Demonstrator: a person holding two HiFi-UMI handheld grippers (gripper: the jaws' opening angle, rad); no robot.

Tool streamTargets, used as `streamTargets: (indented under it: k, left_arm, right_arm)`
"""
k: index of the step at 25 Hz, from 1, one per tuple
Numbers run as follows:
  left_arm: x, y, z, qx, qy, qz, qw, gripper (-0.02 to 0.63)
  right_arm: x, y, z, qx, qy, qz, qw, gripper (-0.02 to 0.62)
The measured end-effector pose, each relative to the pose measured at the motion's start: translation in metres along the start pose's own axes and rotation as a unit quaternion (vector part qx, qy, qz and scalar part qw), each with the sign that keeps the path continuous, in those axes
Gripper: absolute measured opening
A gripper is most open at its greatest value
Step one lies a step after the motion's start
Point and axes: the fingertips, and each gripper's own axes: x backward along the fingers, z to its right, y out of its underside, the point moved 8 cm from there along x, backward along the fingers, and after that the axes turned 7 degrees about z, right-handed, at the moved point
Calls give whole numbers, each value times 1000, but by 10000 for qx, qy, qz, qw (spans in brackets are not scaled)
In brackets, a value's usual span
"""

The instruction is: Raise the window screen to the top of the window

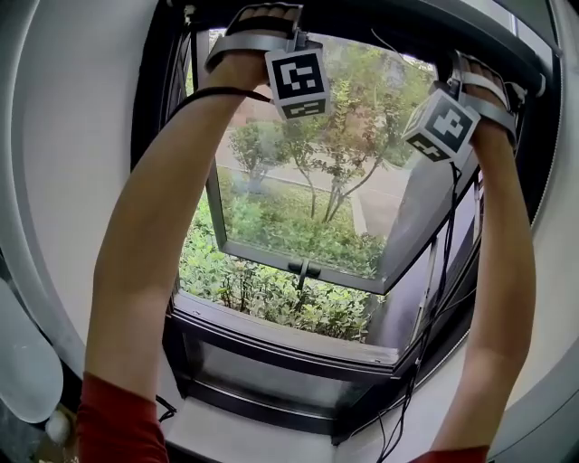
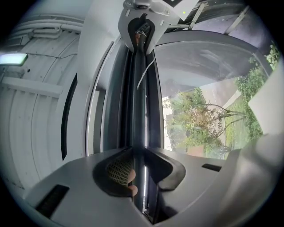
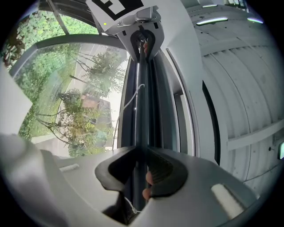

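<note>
Window screen bar [image 2: 138,111] is up near the top of the window frame [image 1: 271,348]. Left gripper [image 2: 137,153] and right gripper [image 3: 141,153] both squeeze it.

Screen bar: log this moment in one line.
left gripper: shut on bar | right gripper: shut on bar | bar: up near frame top

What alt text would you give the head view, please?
Two arms reach up, holding the left gripper and right gripper at the dark top of a window frame. Below them an outward-opened sash shows trees and shrubs.
</note>
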Motion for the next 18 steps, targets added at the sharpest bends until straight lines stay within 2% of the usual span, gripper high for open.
streamTargets:
  k: [6, 10, 14, 18]
  left_arm:
    - [0, 0, -2, 155, 112, -30, 9998, 69]
    - [7, 1, -5, 438, 209, -5, 9988, 80]
    - [16, 1, -3, 666, 52, 137, 9977, 84]
    - [30, 1, 4, 948, -11, 285, 9951, 86]
  right_arm:
    - [-1, 1, -1, -170, -113, 28, 9998, 91]
    - [6, -4, 7, -244, -100, -43, 9996, 92]
    - [6, -1, -2, -461, -217, 37, 9987, 121]
    - [18, -2, -5, -818, -120, 216, 9963, 138]
